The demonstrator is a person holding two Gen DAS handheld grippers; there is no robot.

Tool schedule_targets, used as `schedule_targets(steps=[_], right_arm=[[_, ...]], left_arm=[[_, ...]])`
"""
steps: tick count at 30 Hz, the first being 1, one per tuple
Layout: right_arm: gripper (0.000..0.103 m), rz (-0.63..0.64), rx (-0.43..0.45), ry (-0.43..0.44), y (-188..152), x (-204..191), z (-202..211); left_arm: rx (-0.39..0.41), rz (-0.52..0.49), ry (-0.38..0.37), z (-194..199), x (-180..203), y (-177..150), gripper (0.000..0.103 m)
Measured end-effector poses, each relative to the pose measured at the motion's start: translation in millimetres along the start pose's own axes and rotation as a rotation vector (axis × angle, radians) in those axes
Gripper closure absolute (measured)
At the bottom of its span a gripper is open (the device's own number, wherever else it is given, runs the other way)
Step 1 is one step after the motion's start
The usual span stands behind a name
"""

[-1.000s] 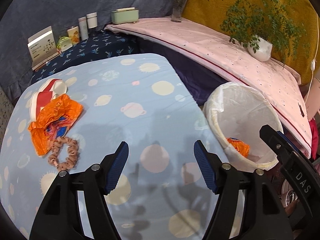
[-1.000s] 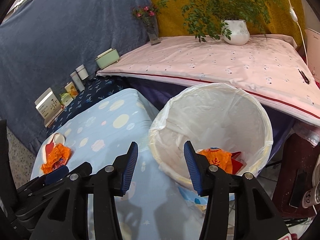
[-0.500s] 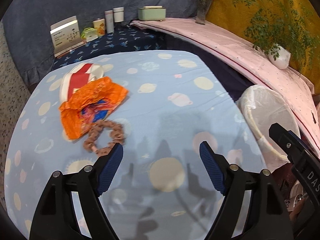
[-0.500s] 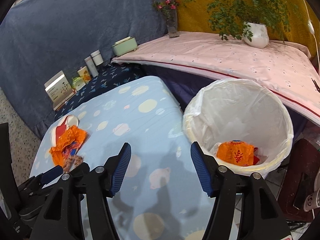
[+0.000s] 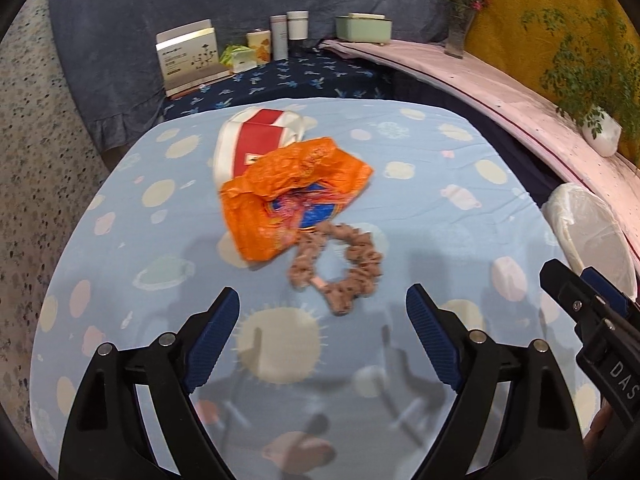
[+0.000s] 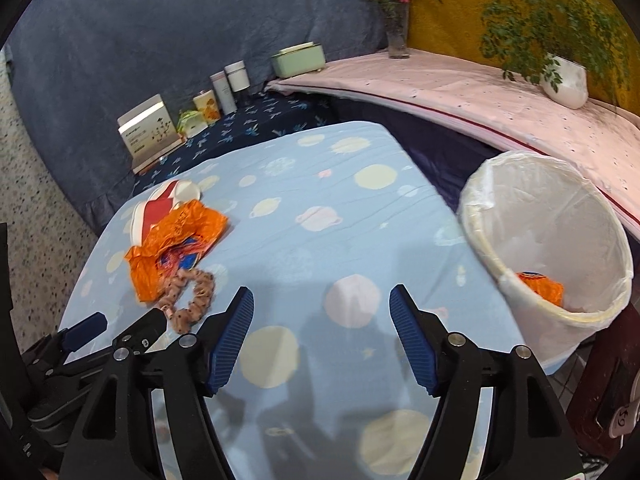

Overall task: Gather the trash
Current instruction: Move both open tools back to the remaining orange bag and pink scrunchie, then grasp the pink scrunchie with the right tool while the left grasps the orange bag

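The left hand-held gripper [image 5: 322, 310] hangs over the near part of the surface [image 5: 420, 184] with its jaws spread wide and nothing between them; they have just been opening. The right hand-held gripper [image 6: 322, 338] is beside it to the right, also wide and empty, its jaws likewise just opening.

Just beyond the left fingertips lies a brown ruffled ring [image 5: 340, 266], touching the near edge of a crumpled orange wrapper [image 5: 288, 196]. The wrapper overlaps a red-and-white paper cup [image 5: 256, 136] lying on its side farther back.

Off the surface's right edge stands a white-lined bin [image 6: 548, 240], with an orange wrapper piece [image 6: 540, 286] inside it.

On the far shelf stand a box [image 5: 188, 60], some canisters [image 5: 288, 36] and a green container [image 5: 362, 28].
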State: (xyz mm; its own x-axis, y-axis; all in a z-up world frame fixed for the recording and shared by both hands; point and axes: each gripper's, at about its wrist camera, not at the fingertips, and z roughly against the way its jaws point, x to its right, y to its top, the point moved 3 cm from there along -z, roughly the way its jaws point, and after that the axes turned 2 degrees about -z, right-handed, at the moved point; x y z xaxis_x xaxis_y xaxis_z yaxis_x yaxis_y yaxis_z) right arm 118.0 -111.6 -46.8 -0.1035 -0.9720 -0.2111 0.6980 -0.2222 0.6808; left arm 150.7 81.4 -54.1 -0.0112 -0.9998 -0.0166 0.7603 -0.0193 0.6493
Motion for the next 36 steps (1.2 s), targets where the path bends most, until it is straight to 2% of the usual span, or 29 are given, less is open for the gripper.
schedule_targets(steps=[10,17,32,36], right_arm=[[0.033,0.055,-0.058,0.034,-8.2,-47.3,-29.4],[0.033,0.097,-0.089,0.044,-11.0,-76.7,-52.1],[0.033,0.132,-0.135,0.023,-14.5,-99.5,-93.4],[0.037,0.138,-0.143,0.015,-15.3,-101.6,-102.5]], left_arm=[[-0.027,0.076,0.053,-14.9,-54.2,-3.5,0.017],[-0.034,0.114,0.049,-27.4,-80.1,4.4,0.017],[-0.048,0.165,-0.007,-68.7,-89.4,30.7,0.014],[-0.056,0.172,-0.010,-80.1,-89.1,34.9,0.014]])
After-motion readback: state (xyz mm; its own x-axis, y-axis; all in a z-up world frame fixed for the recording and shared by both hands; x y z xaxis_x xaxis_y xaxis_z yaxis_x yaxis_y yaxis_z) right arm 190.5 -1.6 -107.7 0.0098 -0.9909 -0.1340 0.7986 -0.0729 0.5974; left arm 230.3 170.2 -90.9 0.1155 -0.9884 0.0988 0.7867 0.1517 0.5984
